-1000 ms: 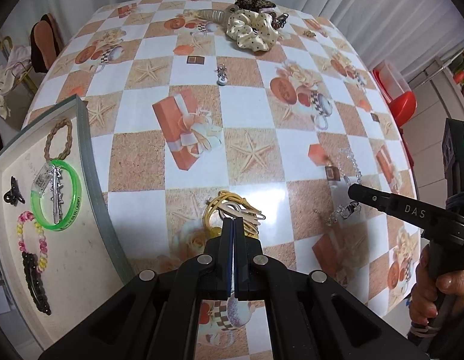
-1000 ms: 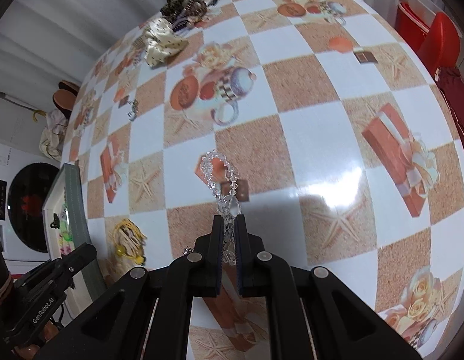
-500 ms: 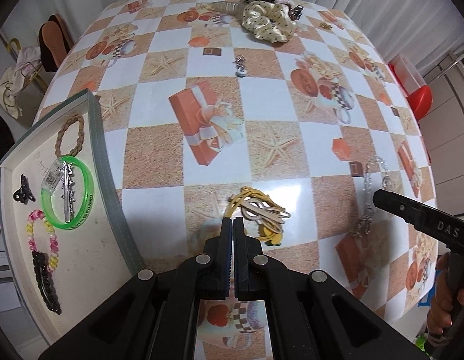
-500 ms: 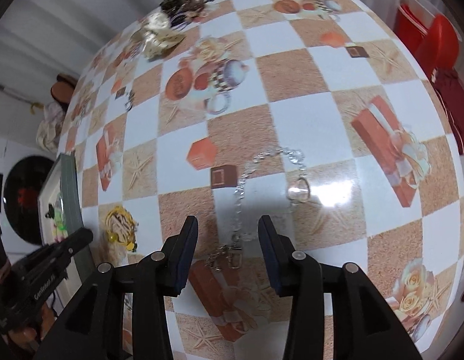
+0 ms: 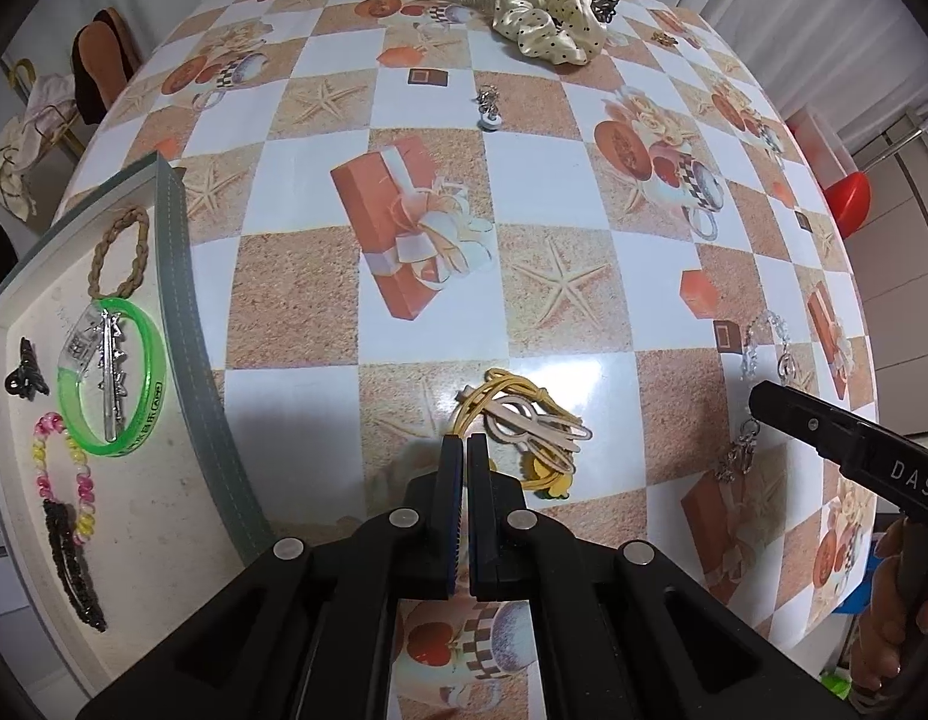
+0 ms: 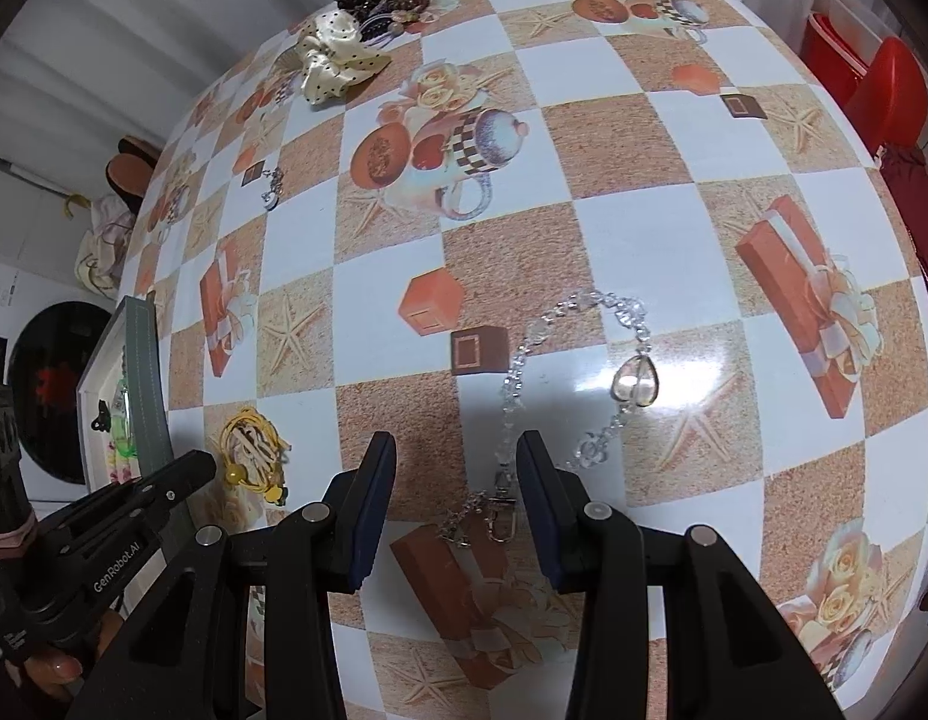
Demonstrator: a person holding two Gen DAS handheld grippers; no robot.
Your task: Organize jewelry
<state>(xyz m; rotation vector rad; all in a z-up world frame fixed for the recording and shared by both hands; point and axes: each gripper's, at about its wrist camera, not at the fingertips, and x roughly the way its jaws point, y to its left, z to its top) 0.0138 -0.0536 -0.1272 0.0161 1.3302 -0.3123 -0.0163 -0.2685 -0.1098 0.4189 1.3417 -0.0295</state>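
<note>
Clear-beaded necklace (image 6: 578,372) lies flat on the checkered tablecloth (image 6: 614,138), released, its clasp end between the parted fingers of the right gripper (image 6: 456,450), untouched. Left gripper (image 5: 462,447) is clenched on nothing, just beside the yellow hair ties (image 5: 524,426). Tray (image 5: 182,300) stands at the table's left.

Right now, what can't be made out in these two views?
- Tray: near end hidden by the left gripper, left wrist view.
- Pile behind the scrunchie: too small to tell items apart, either view.
- Crystal chain: mostly hidden behind the right gripper in the left wrist view.
- Green bangle: lettering too small.
</note>
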